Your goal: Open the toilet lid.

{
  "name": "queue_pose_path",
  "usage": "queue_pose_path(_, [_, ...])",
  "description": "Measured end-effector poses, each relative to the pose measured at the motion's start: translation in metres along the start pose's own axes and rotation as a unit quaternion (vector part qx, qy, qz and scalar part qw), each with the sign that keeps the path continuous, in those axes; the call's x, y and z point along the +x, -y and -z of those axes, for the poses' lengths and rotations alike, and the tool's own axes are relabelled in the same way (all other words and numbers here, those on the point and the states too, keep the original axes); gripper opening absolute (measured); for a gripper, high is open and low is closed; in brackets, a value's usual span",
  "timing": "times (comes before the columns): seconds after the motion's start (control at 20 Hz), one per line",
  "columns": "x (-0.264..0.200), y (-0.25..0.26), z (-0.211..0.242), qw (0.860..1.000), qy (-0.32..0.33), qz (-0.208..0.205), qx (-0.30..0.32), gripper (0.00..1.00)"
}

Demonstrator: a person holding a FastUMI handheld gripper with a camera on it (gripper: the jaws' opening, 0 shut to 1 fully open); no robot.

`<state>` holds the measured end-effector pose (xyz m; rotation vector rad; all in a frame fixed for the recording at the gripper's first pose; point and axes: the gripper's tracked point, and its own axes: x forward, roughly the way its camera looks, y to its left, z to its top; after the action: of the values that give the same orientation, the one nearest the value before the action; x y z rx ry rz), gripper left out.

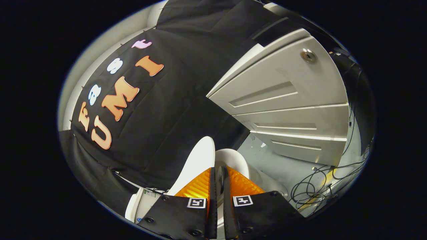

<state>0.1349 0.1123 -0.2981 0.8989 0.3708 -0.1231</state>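
The white toilet lid (196, 160) is raised, tilted up off the bowl, and its edge runs down into the narrow gap between my fingers. My gripper (219, 170) is closed on that edge, one finger on each face of the lid. Just beyond the fingertips, on the other side of the lid, curves the white seat and bowl rim (235, 157). The fingers hide the lower part of the lid.
A white panelled door (293, 100) with a round metal knob (308, 55) stands beyond the toilet. Loose black cables (310, 190) lie on the grey floor (287, 166) beside the bowl. The white toilet body (141, 203) meets the black cloth wall (166, 126) behind it.
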Motion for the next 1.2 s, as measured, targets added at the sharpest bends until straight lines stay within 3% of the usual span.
queue_pose_path(0.3, [0.005,-0.041,-0.026,0.998,0.038,0.0,-0.041,0.16])
queue_pose_path(0.4, [0.008,-0.066,-0.038,0.995,0.058,-0.01,-0.082,0.16])
queue_pose_path(0.65, [0.001,-0.137,-0.047,0.971,0.082,-0.042,-0.222,0.16])
queue_pose_path(0.9, [-0.003,-0.196,-0.044,0.961,0.08,-0.078,-0.253,0.16])
queue_pose_path(1.2, [-0.007,-0.25,-0.038,0.94,0.093,-0.099,-0.313,0.21])
